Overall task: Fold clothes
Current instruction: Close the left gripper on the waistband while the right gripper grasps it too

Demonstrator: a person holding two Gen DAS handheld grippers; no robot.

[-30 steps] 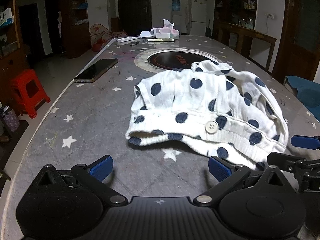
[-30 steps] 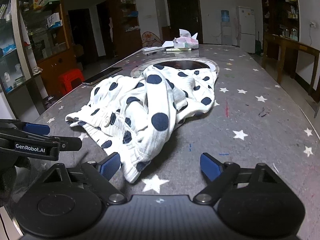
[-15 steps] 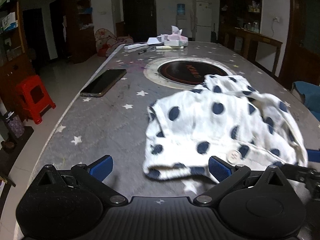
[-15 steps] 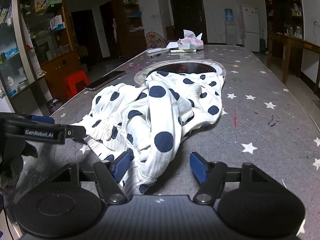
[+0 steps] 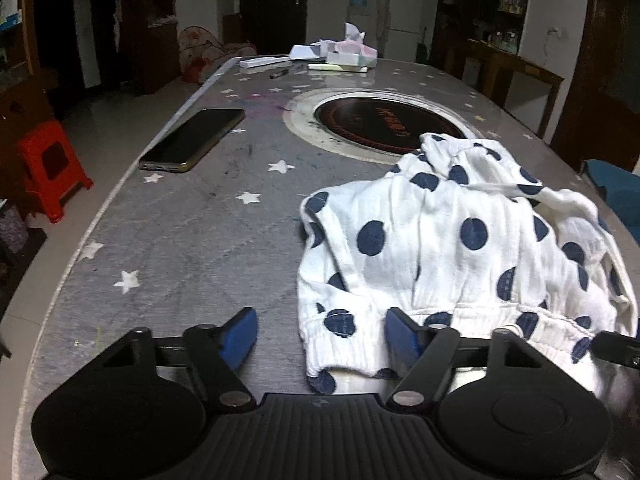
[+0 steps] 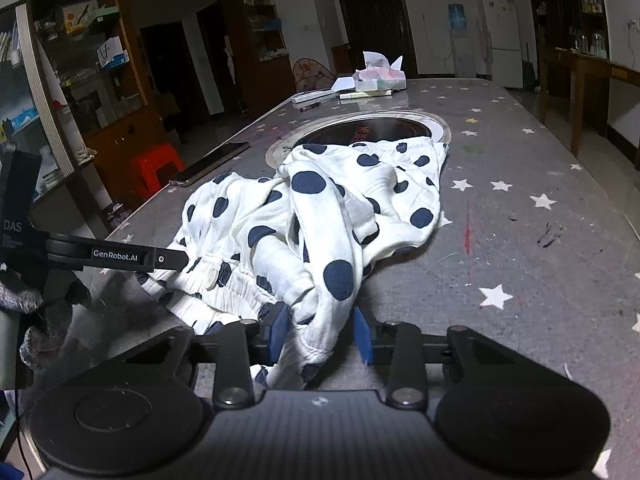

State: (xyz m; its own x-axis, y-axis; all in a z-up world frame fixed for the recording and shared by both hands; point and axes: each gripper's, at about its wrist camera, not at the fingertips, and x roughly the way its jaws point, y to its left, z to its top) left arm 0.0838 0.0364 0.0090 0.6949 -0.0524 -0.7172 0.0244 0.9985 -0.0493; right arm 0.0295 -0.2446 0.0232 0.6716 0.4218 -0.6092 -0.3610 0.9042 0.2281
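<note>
both jaws parted: left gripper (image 5: 320, 334), right gripper (image 6: 320, 332) straddling polka-dot garment (image 5: 452, 248) hem.

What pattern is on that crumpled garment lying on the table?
White with large dark navy polka dots on the garment, clearest in the right wrist view.

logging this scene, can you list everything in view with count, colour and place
garment: 1, white with navy dots, crumpled on near table
table: 1, grey with white stars
hob: 1, black, round, set in table centre
phone: 1, dark, left table edge
tissue box: 1, pink and white, far end
stool: 1, red, floor at left
fridge: 1, white, far wall
left gripper: open, around garment's waistband corner
right gripper: closing on a garment fold
</note>
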